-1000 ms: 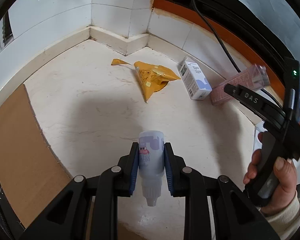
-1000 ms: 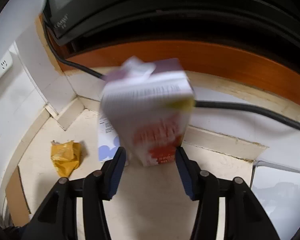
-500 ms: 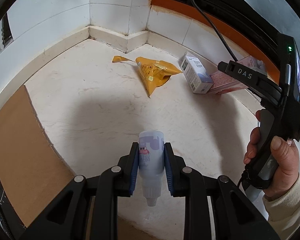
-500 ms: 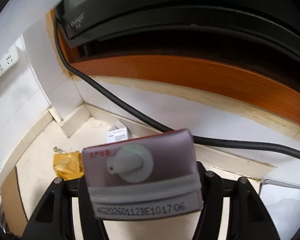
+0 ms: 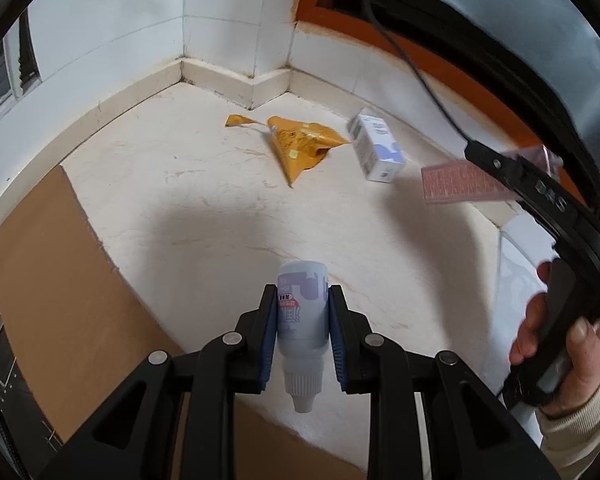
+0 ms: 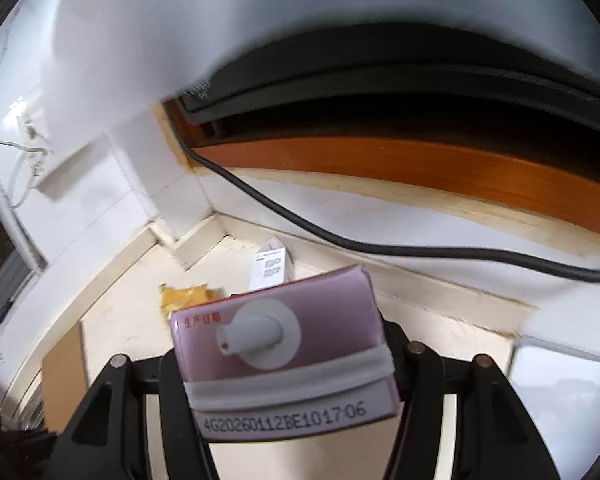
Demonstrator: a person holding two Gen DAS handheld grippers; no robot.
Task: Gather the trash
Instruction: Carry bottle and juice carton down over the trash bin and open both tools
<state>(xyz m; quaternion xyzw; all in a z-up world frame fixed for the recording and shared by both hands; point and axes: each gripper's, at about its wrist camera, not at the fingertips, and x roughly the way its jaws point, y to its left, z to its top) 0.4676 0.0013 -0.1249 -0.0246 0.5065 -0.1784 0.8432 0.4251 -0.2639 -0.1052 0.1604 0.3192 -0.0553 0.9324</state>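
The left gripper (image 5: 302,320) clamps a small pale bottle (image 5: 302,312), nozzle toward the camera, above the cream floor (image 5: 203,216). The right gripper (image 6: 283,376) grips a pink carton (image 6: 277,354), its white spout and printed date code facing the lens, lifted off the floor. Farther on lie a crumpled yellow wrapper (image 5: 300,146) and a white box (image 5: 376,148), near the skirting. A black cable (image 6: 380,246) runs along the wall behind.

Left gripper (image 5: 303,322) clamped on small white bottle (image 5: 302,320), nozzle pointing back at camera. Beyond, on pale floor (image 5: 187,216): yellow wrapper (image 5: 300,148), white box (image 5: 376,149). Right gripper (image 5: 516,172) off right, holding pink carton (image 5: 460,184) aloft.
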